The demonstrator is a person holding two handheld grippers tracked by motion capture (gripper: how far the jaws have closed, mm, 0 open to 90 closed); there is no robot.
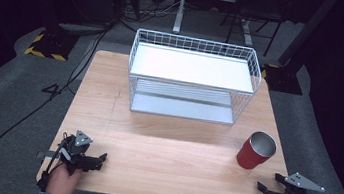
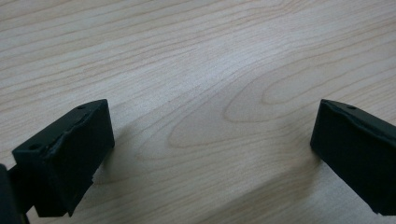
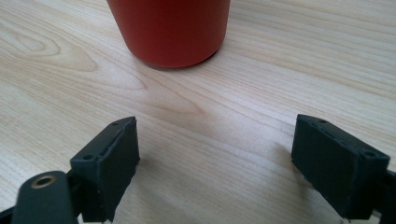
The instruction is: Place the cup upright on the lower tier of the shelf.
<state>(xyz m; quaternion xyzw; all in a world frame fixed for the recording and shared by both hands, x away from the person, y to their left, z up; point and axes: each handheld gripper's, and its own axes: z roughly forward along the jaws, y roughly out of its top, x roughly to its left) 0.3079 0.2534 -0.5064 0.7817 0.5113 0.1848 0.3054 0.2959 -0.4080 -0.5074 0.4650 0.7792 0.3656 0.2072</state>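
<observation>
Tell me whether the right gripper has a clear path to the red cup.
Probably yes. The right gripper is open, its fingers spread wide, and the red cup stands upright just ahead with bare wooden table between them.

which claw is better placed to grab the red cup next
Right. The right claw rests open at the table's near right corner, with the red cup standing just ahead of its jaws. The left claw, also open, sits at the near left, across the table.
</observation>
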